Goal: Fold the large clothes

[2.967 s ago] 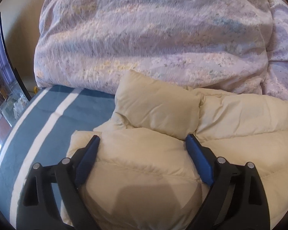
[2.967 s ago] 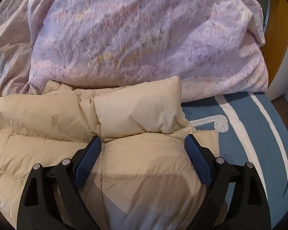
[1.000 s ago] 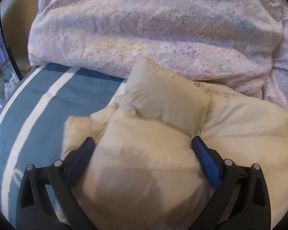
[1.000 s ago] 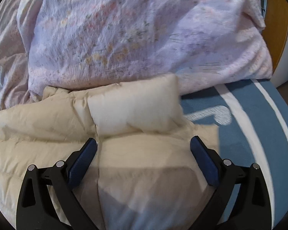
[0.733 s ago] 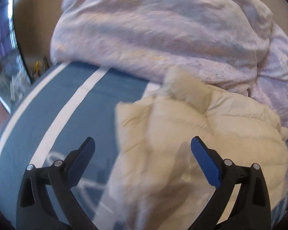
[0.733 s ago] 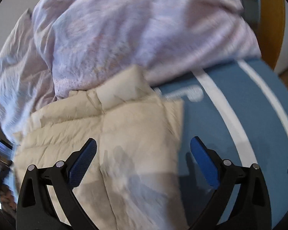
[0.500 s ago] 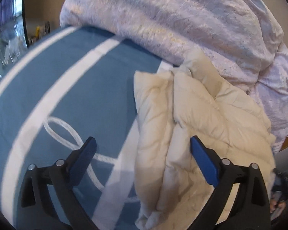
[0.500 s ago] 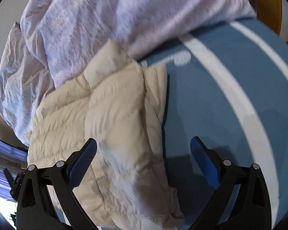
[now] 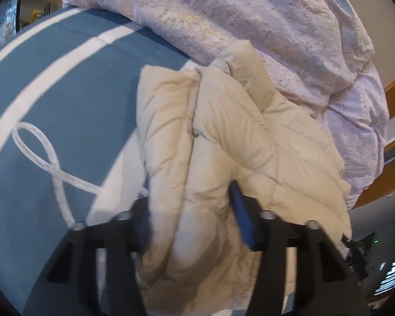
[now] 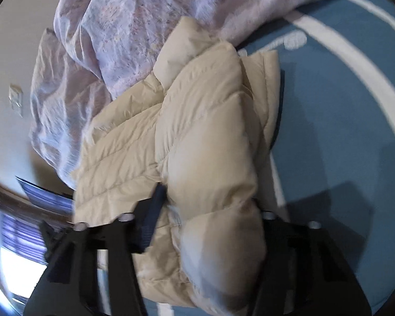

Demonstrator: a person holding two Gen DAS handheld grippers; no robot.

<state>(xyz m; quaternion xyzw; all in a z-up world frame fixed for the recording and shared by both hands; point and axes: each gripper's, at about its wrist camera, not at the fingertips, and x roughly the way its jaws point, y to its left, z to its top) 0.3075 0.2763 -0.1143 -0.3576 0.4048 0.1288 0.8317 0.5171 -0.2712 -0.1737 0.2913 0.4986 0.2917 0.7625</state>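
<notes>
A: Where was the cream puffer jacket (image 9: pixel 223 142)?
B: On the bed, folded into a thick bundle on the blue bedspread (image 9: pixel 65 100) w/ white stripes and a looped rope motif. In the left wrist view it filled the centre and ran toward 5 o'clock; the bedspread lay from 8 to 11 o'clock.
A: And behind it?
B: A lilac floral duvet (image 9: pixel 250 18), heaped from 12 to 3 o'clock. The jacket's collar end touched it at approx. 1 o'clock.
A: Left tongs (image 9: pixel 192 226)?
B: Their jaws had just been closing, w/ a fat roll of the jacket between them. The blue pad at 5 o'clock dug into the padding; the other was blurred and half hidden by the fabric, but the roll looked pinched. So, clenched on the jacket's near edge.
A: Right tongs (image 10: pixel 210 210)?
B: Same. Jaws had just been closing on a puffy fold. The dark pad at 7 o'clock pressed the fabric's side; the opposite pad was buried behind the bulge. Grasping the jacket.
A: Right wrist view otherwise?
B: Jacket (image 10: pixel 202 121) ran from centre up to 12 o'clock, duvet (image 10: pixel 113 31) at 10 to 12, bedspread (image 10: pixel 342 137) from 1 to 5 o'clock, w/ the tongs' shadow on it. Wall plate (image 10: pixel 15 100) at 9 o'clock on a pale wall. Bright window, blurred, at 8 o'clock.
A: Sharpness?
B: Both views were smeared, esp. near the tongs.
</notes>
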